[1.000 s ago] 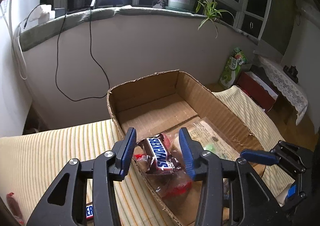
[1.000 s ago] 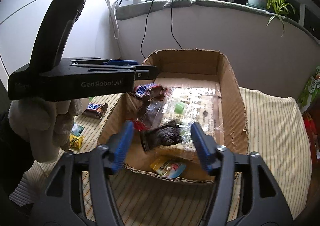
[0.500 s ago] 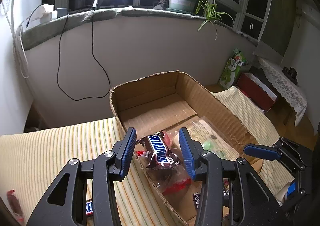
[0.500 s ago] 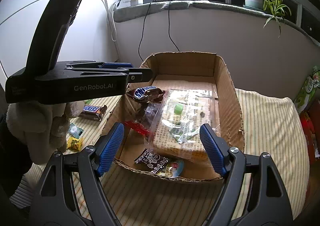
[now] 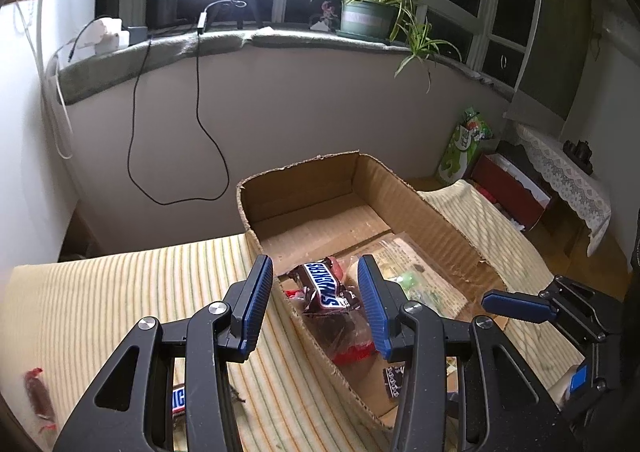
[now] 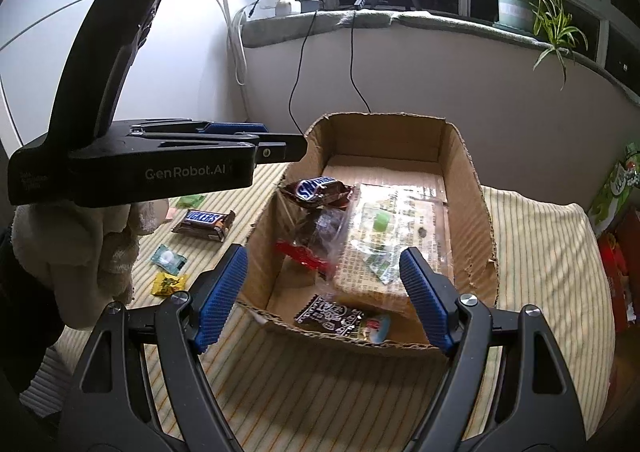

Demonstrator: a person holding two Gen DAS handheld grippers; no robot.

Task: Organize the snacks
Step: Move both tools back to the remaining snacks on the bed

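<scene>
**Snickers bar lying on the heap inside the box, both grippers open**

The open-topped brown cardboard box [image 6: 468,188] sits on the striped yellow cloth-covered surface [image 6: 540,252], its far end toward the wall. The box's near wall is low and torn, its side walls stand higher, and the far half of its floor is bare cardboard.

The left gripper [image 5: 316,304] hovers over the box's left wall, blue-padded fingers parted with daylight on both sides of the brown Snickers bar in its wrapper [image 5: 324,286]; neither pad touches it. That bar rests on a clear plastic bag with a red strip [image 6: 316,240] against the left wall, inside the box. In the right wrist view, its long axis runs roughly across the box, tilted, with the printed name facing up.

The right gripper [image 6: 324,296] hangs just outside the box's near edge, spread wide and holding nothing. Below it, in the near part of the box, lie a black patterned packet [image 6: 332,312] and a large flat clear-wrapped pack [image 6: 396,228].

Left of the box, on the cloth, lie a second Snickers bar [image 6: 204,224], its length roughly parallel to the near edge, a small green-white candy [image 6: 168,258] and a yellow candy [image 6: 170,284], all apart from each other.
</scene>
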